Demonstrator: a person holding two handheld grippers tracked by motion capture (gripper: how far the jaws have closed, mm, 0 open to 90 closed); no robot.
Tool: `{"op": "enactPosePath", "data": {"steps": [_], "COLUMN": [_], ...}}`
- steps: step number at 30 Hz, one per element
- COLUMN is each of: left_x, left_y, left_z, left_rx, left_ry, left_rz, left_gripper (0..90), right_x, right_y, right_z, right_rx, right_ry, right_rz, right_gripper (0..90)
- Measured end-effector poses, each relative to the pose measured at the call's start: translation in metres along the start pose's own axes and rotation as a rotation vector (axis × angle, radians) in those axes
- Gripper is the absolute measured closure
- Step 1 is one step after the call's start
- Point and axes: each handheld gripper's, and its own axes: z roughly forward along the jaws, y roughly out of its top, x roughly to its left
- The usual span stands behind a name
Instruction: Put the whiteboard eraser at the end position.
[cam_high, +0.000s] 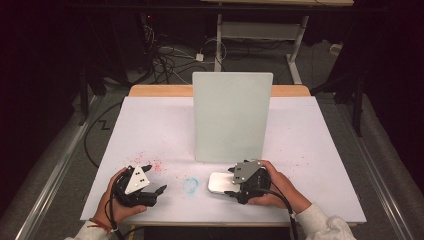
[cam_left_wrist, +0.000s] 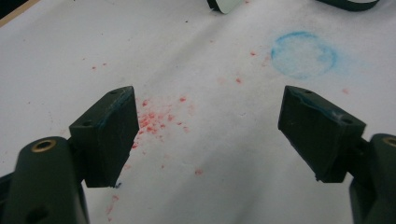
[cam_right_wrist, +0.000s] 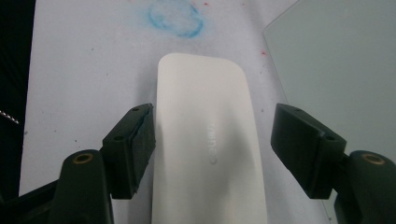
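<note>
White case (cam_right_wrist: 205, 140) between open right tool (cam_right_wrist: 212, 140) jaws, perhaps touching.

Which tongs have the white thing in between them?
The right tongs. Their open jaws sit on either side of the white rounded block, while the left tongs have just the stained white table cover between them.

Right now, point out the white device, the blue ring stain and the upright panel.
white device (cam_right_wrist: 205, 140): right gripper view, middle of its top.
blue ring stain (cam_left_wrist: 303, 54): left gripper view, its centre.
upright panel (cam_high: 231, 117): high view, face centre.
</note>
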Motion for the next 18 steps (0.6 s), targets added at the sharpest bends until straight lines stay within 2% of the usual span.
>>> {"op": "enactPosePath", "data": {"steps": [5, 12, 18], "left_x": [0.000, 0.000, 0.000], "left_y": [0.000, 0.000, 0.000], "left_z": [0.000, 0.000, 0.000], "left_rx": [-0.001, -0.001, 0.000], "left_ry": [0.001, 0.001, 0.000], "left_rz": [0.000, 0.001, 0.003], "left_gripper": [19.4, 19.4, 19.4], "right_x": [-0.002, -0.004, -0.008], "right_y": [0.001, 0.003, 0.004], "right_z": [-0.006, -0.014, -0.022], "right_rx": [-0.028, -0.067, -0.104], "right_ry": [-0.008, -0.074, -0.155], "right_rz": [-0.001, 0.025, 0.048], "right_gripper": [32.7, 31.0, 27.6]}}
